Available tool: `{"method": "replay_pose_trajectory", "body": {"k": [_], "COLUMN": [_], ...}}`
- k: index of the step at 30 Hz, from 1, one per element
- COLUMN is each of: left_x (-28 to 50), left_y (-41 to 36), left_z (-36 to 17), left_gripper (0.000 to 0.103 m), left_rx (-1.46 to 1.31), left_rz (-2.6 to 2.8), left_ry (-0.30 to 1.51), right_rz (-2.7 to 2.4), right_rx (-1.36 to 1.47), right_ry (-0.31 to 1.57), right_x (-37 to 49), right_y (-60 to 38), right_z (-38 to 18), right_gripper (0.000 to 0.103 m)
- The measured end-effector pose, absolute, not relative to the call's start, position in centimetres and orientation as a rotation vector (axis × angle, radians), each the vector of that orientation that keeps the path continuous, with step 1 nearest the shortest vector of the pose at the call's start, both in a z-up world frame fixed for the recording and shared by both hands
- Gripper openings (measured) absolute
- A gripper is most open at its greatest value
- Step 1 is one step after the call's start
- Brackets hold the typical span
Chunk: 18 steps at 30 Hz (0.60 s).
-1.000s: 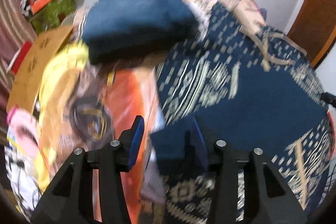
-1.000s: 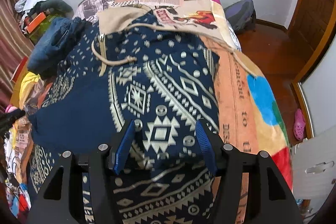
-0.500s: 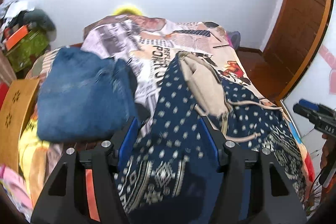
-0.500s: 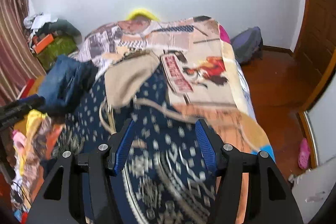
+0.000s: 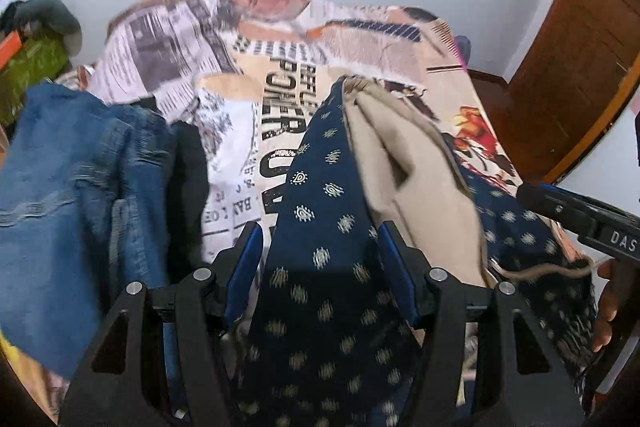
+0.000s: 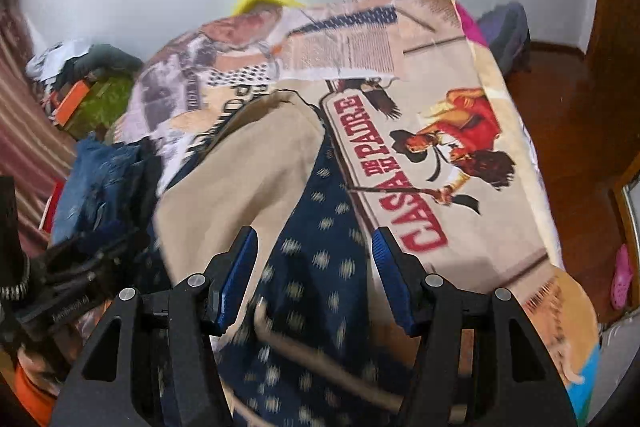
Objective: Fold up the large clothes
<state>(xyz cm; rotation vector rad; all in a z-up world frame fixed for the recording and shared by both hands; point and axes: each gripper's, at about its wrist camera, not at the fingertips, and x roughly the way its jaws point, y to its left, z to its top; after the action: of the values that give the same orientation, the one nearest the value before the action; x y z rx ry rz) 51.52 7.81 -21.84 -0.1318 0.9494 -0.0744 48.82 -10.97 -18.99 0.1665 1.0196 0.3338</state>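
hoodie (image 5: 320,267) lies on the printed bedspread (image 5: 248,115), folded jeans (image 5: 68,187) beside it

From my right wrist view, the bedspread (image 6: 460,211) carries a framed red legend, "CASA DE PADRE", right of centre in the frame, running along the cloth. From my left wrist view, upper centre, the same bedspread (image 5: 280,123) shows large black letters, only partly legible. At the right edge, the other gripper (image 5: 580,215) bears white letters "DAS", cut off.
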Motion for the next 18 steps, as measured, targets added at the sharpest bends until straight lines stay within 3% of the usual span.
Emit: {"method": "replay_pose_trajectory", "body": {"k": [4, 8, 10, 11, 13, 14, 15, 18], "left_x": [53.7, 54.5, 54.6, 54.4, 54.3, 54.0, 53.9, 52.6], "left_y": [8.5, 8.7, 8.7, 8.7, 8.5, 8.3, 8.2, 8.2], "left_z": [-23.8, -24.6, -24.8, -24.8, -24.4, -24.0, -23.7, -22.4], "left_gripper": [0.059, 0.059, 0.051, 0.046, 0.020, 0.015, 0.010, 0.009], "left_rx": [-0.204, -0.292, -0.324, -0.336, -0.325, -0.311, -0.297, -0.303], "left_rz": [-0.048, -0.076, -0.083, -0.089, -0.102, -0.102, -0.095, -0.119], "left_ry": [0.985, 0.976, 0.979, 0.974, 0.972, 0.976, 0.978, 0.972], "right_rz": [0.319, 0.315, 0.315, 0.318, 0.346, 0.344, 0.332, 0.337], "right_rx": [0.232, 0.230, 0.255, 0.262, 0.266, 0.254, 0.232, 0.163], "right_ry": [1.147, 1.152, 1.139, 1.137, 1.132, 1.124, 1.115, 1.067], "right_x": [51.8, 52.4, 52.0, 52.0, 51.4, 51.4, 51.0, 49.6], "right_y": [-10.3, -9.8, -10.2, -10.3, -10.4, -10.4, -10.4, -10.3], "right_z": [-21.9, -23.4, -23.4, -23.4, -22.9, -22.6, -22.2, -20.2], "right_gripper": [0.056, 0.056, 0.053, 0.039, 0.019, 0.012, 0.011, 0.009]}}
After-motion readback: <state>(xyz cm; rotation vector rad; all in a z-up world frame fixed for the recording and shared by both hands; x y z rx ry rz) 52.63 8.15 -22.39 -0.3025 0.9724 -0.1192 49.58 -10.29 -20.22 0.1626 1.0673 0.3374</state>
